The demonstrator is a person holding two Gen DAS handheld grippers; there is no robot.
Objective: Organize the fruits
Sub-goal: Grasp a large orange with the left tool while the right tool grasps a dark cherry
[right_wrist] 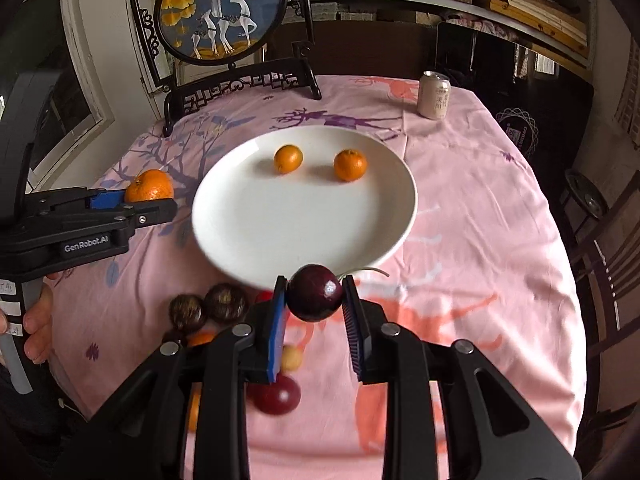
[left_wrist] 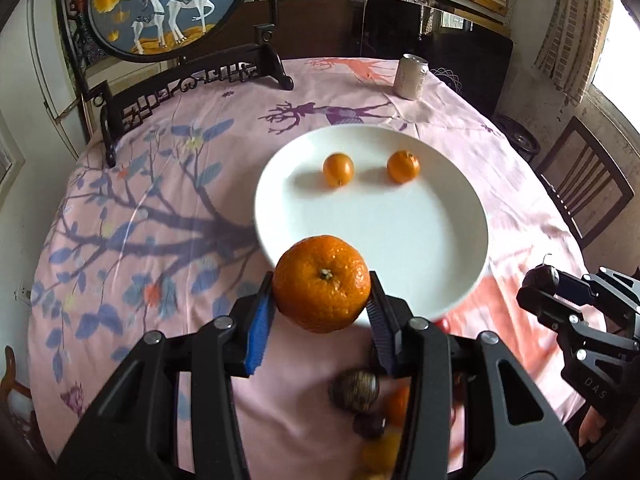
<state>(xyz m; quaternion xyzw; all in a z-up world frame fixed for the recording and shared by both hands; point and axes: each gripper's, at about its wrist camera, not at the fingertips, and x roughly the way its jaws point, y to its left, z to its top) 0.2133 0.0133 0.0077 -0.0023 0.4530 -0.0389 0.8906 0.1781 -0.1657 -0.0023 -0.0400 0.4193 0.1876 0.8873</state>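
My left gripper [left_wrist: 322,294] is shut on a mandarin [left_wrist: 322,282] and holds it above the near rim of the white plate [left_wrist: 400,240]. Two small mandarins [left_wrist: 338,169] [left_wrist: 403,166] lie at the far side of the plate. My right gripper [right_wrist: 314,298] is shut on a dark red plum [right_wrist: 315,292] just before the plate's [right_wrist: 280,220] near rim. The left gripper [right_wrist: 150,200] with its mandarin [right_wrist: 150,186] shows at the left in the right wrist view. The right gripper [left_wrist: 536,292] shows at the right edge of the left wrist view.
Loose fruit lies on the pink tablecloth near me: dark passion fruits [right_wrist: 226,302] [right_wrist: 187,312], a red plum [right_wrist: 276,396], a small yellow fruit [right_wrist: 291,358]. A drinks can [right_wrist: 434,95] stands far right. A framed deer screen [right_wrist: 222,12] stands far left. Chairs stand at the right.
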